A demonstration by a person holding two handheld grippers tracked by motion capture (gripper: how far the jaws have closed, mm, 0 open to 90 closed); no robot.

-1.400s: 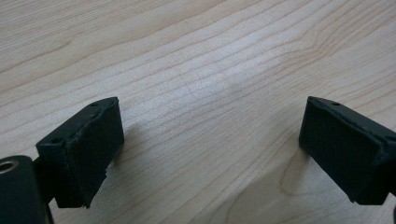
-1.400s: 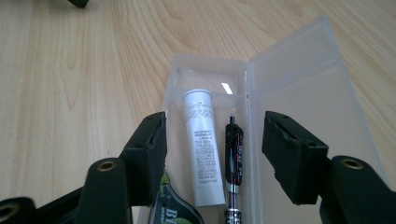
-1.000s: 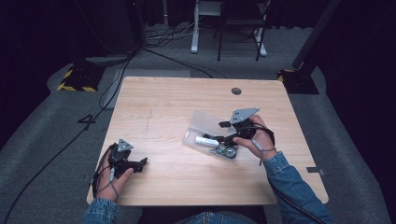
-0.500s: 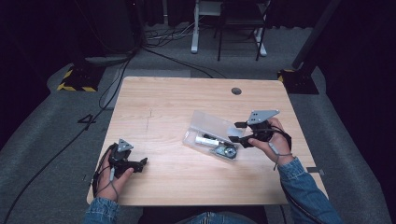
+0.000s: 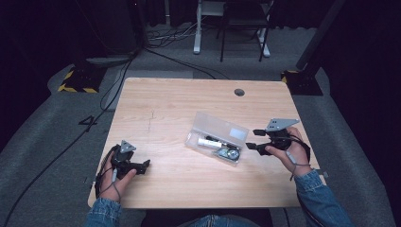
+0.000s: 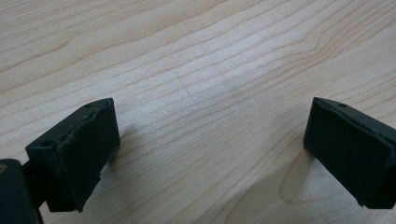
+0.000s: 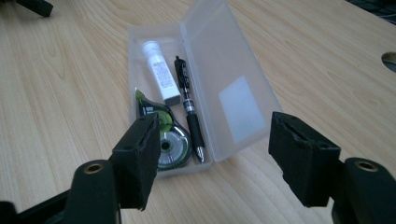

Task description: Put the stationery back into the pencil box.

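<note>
Since a second ago, the right gripper has drawn back from the pencil case toward the right edge of the worktop, and now sits just beside the case, apart from it. Its jaws have just been opening and stand wide with nothing between them. The case lies open right of the worktop's middle, holding a pen, a white tube and a correction tape roller. Near the front left corner, the left gripper has stayed put, jaws wide apart and empty.
</note>
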